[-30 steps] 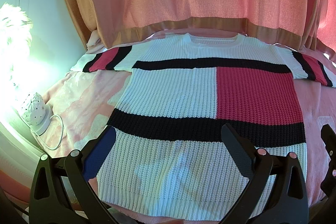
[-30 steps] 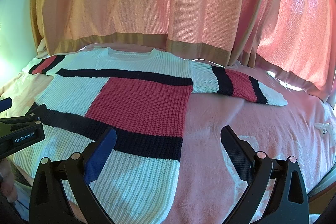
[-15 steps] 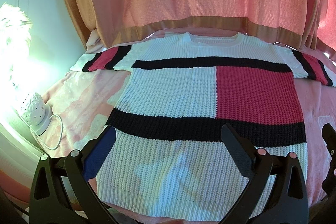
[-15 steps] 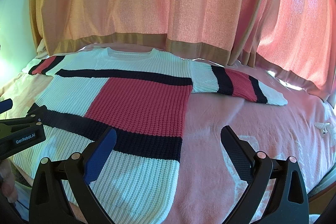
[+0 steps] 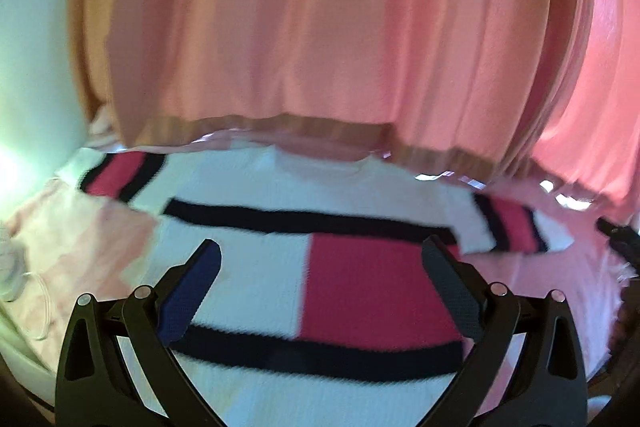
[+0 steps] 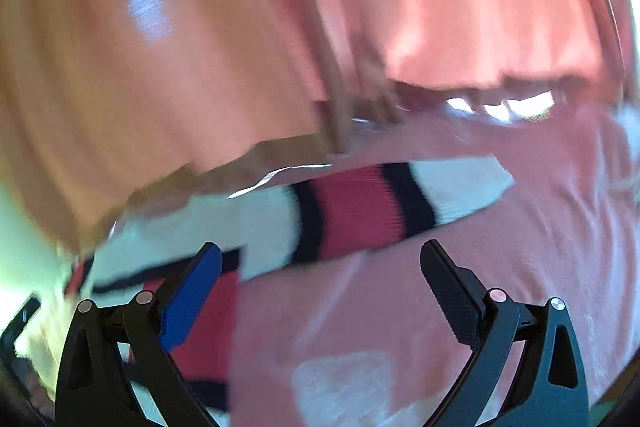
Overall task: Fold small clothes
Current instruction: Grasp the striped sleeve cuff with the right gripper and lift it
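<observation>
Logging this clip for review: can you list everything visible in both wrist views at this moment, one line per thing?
sweater: one, white with black bands and a red block, spread flat on the bed, both striped sleeves out to the sides.
bed cover: one, pink, under the sweater.
curtain: one, pink-orange with a tan hem, hanging behind the bed down to the sweater's collar.
wall: pale, at the far left, brightly lit low down.
white object with cord: one, at the left edge of the bed; too blurred to identify.
left gripper: black, one blue pad, open above the sweater's body, holding nothing.
right gripper: black, one blue pad, open near the right sleeve, holding nothing.
</observation>
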